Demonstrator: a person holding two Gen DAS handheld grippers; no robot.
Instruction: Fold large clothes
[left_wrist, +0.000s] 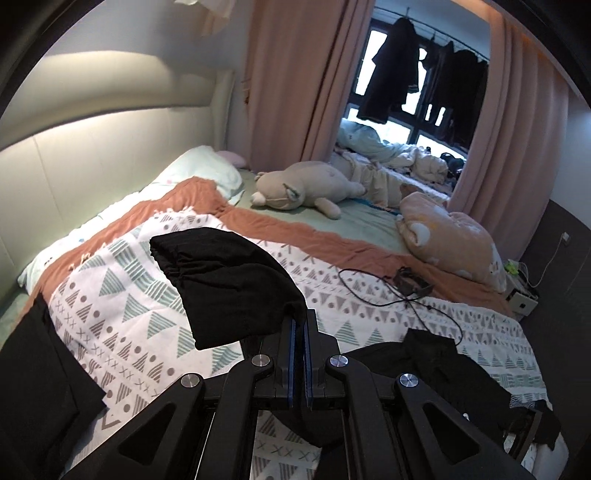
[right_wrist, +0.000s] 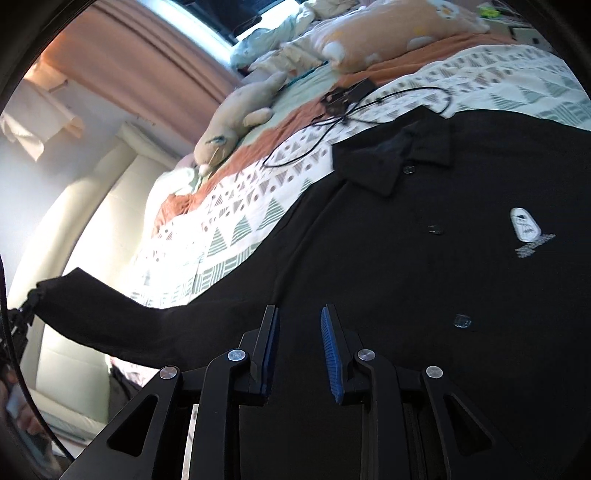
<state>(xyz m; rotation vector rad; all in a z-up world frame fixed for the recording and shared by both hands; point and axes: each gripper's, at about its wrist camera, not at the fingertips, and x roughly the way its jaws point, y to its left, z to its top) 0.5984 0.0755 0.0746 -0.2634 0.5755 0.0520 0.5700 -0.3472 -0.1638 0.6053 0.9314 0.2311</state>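
A large black collared shirt (right_wrist: 406, 258) lies spread on the patterned bedspread (right_wrist: 236, 229), with buttons down its front and a white logo (right_wrist: 524, 227) on the chest. My left gripper (left_wrist: 300, 321) is shut on the cuff of the shirt's sleeve (left_wrist: 225, 284), which hangs lifted above the bed. In the right wrist view that sleeve (right_wrist: 110, 317) stretches out to the left, its far end held up. My right gripper (right_wrist: 299, 317) hovers open over the shirt's front, nothing between its blue pads (right_wrist: 330, 350).
A black cable and small device (left_wrist: 406, 284) lie on the bedspread beyond the shirt collar. A plush toy (left_wrist: 306, 184) and an orange pillow (left_wrist: 450, 240) sit farther back. Dark folded cloth (left_wrist: 37, 369) rests at the bed's left edge. Pink curtains (left_wrist: 295, 74) frame the window.
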